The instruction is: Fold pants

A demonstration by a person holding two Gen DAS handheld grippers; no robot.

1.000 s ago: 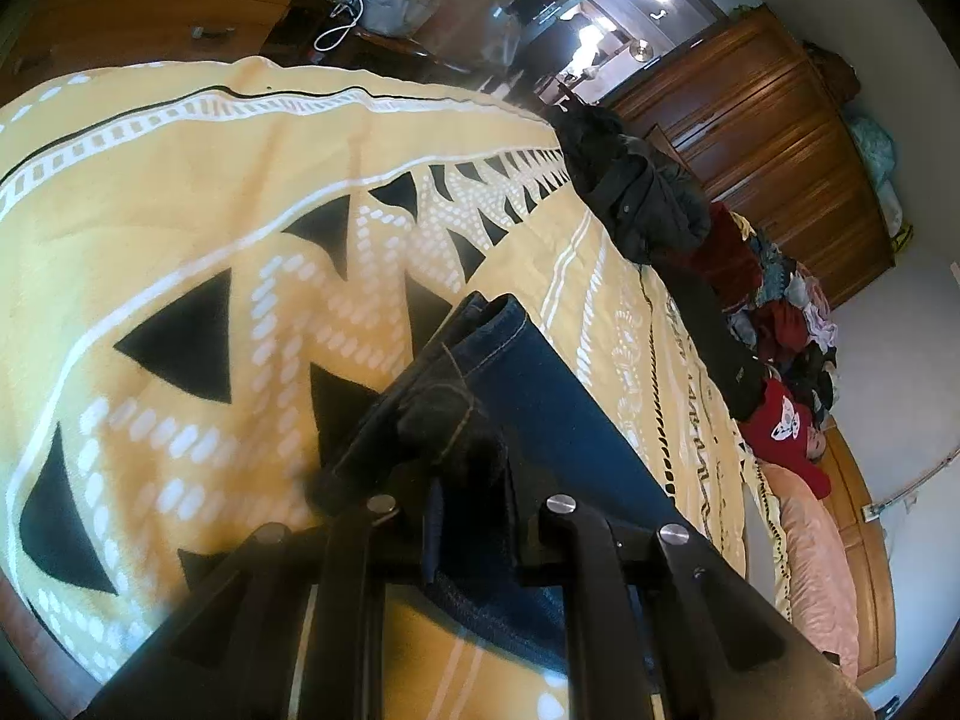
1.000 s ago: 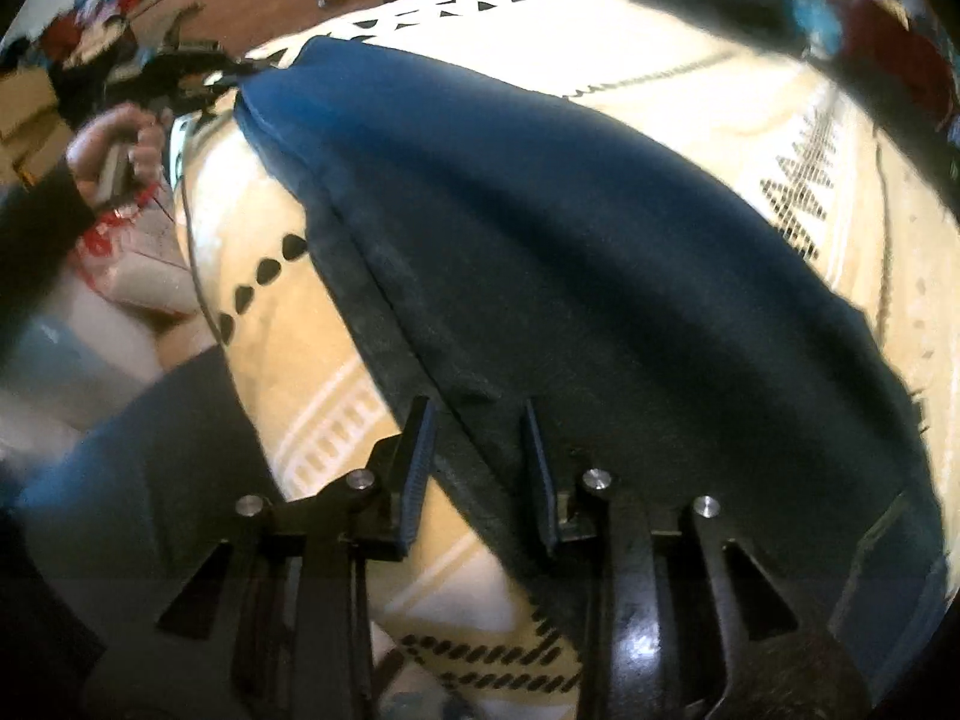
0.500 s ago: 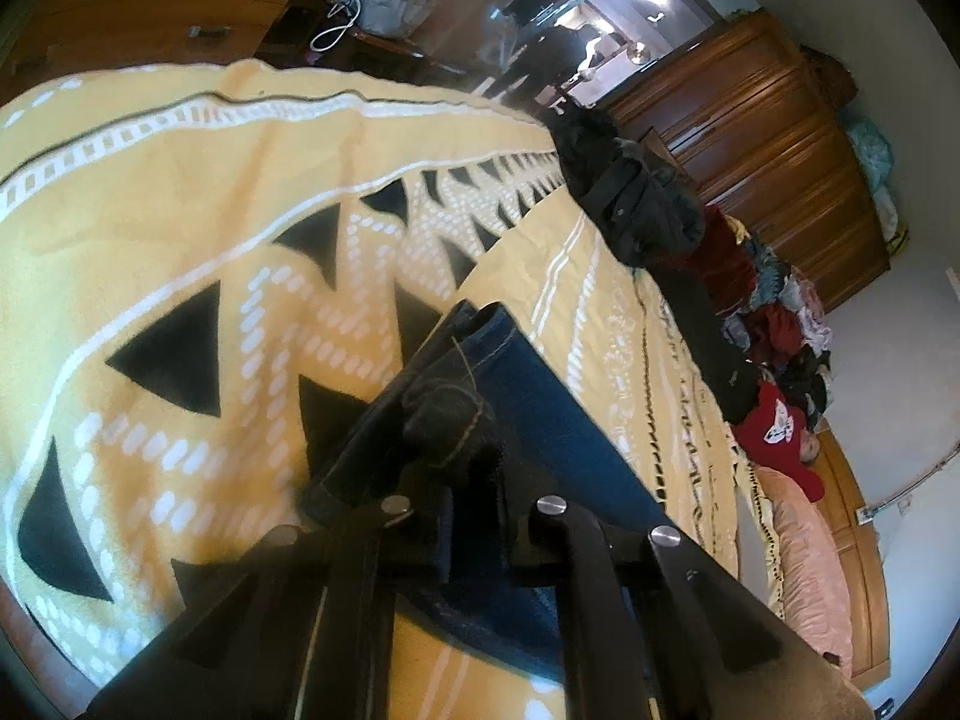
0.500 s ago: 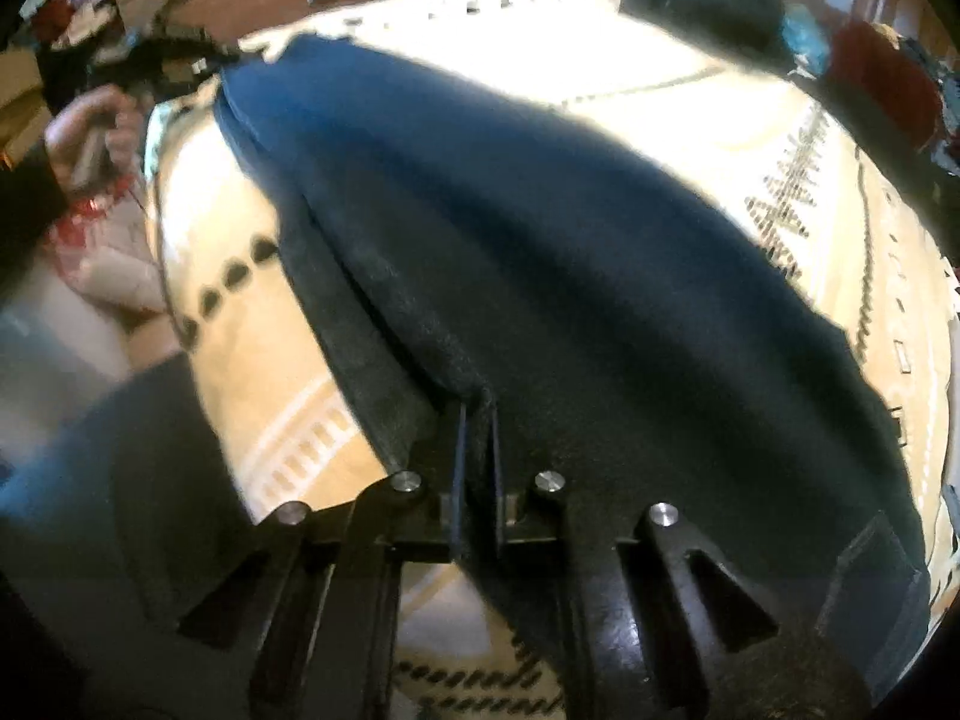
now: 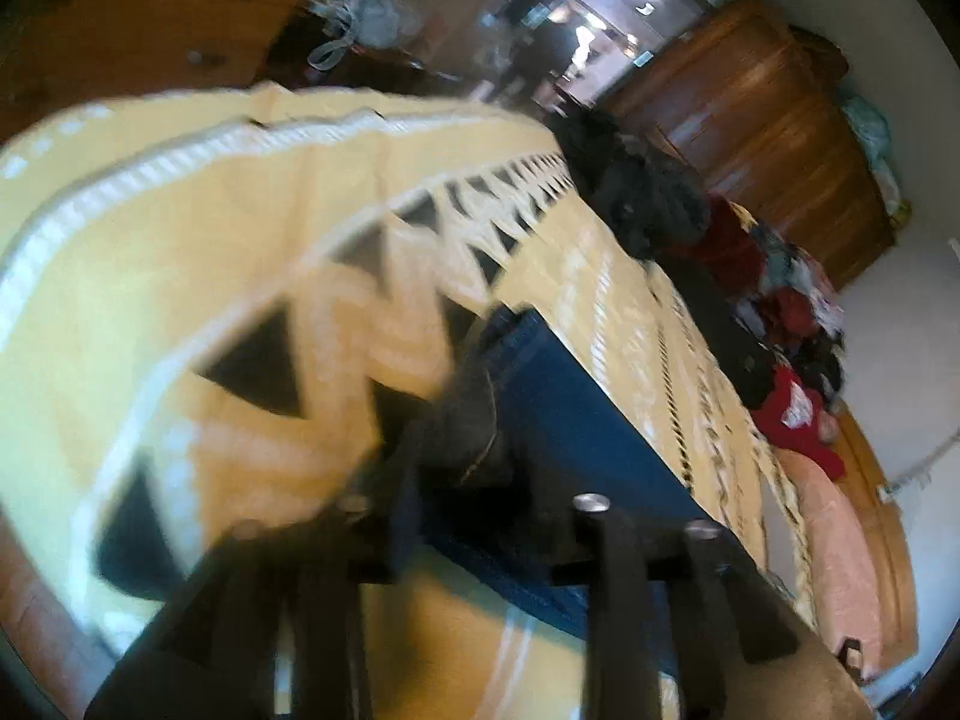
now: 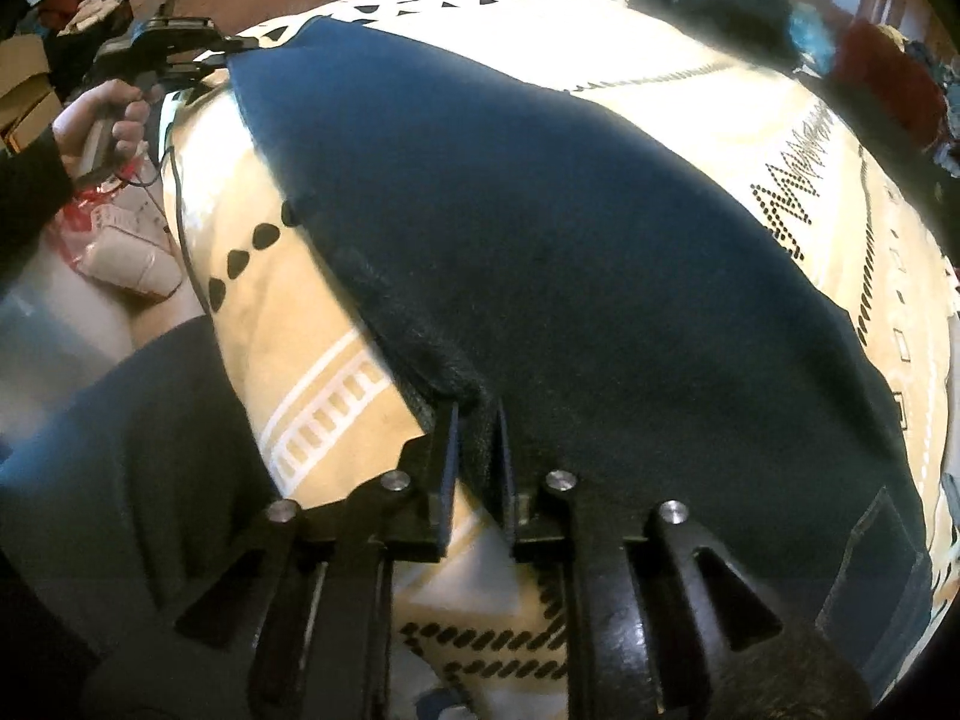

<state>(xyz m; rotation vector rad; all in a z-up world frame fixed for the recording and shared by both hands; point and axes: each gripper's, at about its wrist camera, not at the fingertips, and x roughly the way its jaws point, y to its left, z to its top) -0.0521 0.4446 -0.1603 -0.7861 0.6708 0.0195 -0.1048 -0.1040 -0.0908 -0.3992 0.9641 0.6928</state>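
Pants (image 6: 570, 252) lie flat along the bed (image 6: 690, 90), folded lengthwise. My left gripper (image 5: 474, 480) has just been opening, hem bunched between its parted jaws; my right gripper (image 6: 477, 450) too, edge between (pads barely touching). Denim: soft, heavyish, floppy; grip hem and seam.

One pair of dark blue jeans (image 6: 570, 276) lay across one yellow patterned bedspread (image 5: 180, 252). Two grippers were in view: the left gripper (image 5: 474, 480) at the far left end of the jeans, and the right gripper (image 6: 477, 450) at the near edge. One hand (image 6: 96, 120) showed, gripping the left tool's handle. One heap of dark and red clothes (image 5: 690, 240) sat along the bed's far right side, and one tall wooden wardrobe (image 5: 762, 120) stood beyond it.
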